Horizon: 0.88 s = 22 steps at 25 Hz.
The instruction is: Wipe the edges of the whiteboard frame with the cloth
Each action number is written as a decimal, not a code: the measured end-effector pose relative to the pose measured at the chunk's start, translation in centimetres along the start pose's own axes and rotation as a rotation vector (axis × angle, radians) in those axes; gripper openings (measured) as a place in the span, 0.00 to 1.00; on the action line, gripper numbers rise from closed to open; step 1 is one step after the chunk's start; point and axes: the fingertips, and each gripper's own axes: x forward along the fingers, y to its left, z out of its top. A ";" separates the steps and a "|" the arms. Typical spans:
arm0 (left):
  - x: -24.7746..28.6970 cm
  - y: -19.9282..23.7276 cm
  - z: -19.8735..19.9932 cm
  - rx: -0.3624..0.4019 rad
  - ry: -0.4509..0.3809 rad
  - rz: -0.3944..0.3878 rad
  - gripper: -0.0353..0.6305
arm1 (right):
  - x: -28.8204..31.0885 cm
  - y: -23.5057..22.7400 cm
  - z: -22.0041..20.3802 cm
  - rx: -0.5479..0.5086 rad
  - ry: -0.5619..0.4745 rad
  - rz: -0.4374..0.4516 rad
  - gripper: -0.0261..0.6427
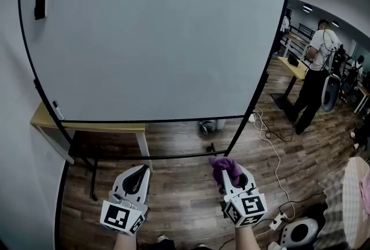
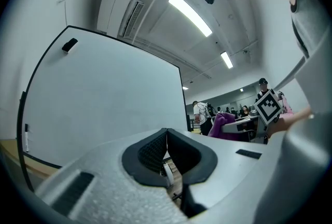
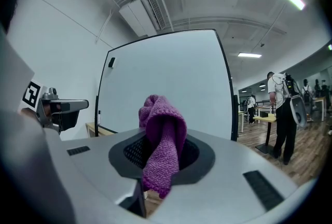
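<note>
**Cloth clamped and held off the frame**

Head view and both gripper views, one moment. My right hand-held gripper (image 1: 226, 176) is clenched on the purple cloth (image 1: 225, 165). The right gripper view shows the cloth (image 3: 163, 137) pinched at its middle, one bunched fold standing above the jaws and a tail hanging below. I judge the fold is left proud so that soft fabric, not the plastic jaws, would meet the frame (image 1: 173, 120).

My left hand-held gripper (image 1: 140, 169) is closed on nothing; in its own view the two pads meet with no gap and nothing shows between them (image 2: 166, 137). It is held level with the right one and carries no load, so I take it to be idle.

The whiteboard (image 1: 156, 35) stands upright ahead of me. Its thin black frame runs round all four sides, and a lower crossbar (image 1: 144, 157) sits beneath it. A wooden counter (image 1: 87, 126) shows behind its lower left corner, and a dark block (image 1: 40, 4) clings to the upper left of the board.

The cloth is low, in front of the board's lower right part, and by my reading it is apart from every edge. This pose fits a cloth about to go to the frame as well as one drawn back from it, and the frame's cleanliness cannot be read here.
</note>
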 end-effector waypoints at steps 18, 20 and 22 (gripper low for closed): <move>-4.4 -7.8 3.5 0.065 -0.008 0.181 0.08 | -6.3 -2.0 1.7 -0.008 -0.022 0.189 0.16; -5.1 -8.5 3.8 0.074 -0.007 0.204 0.08 | -7.1 -1.9 1.6 -0.013 -0.018 0.206 0.16; -5.8 -9.1 4.0 0.079 -0.008 0.224 0.08 | -7.9 -1.8 1.4 -0.019 -0.014 0.228 0.16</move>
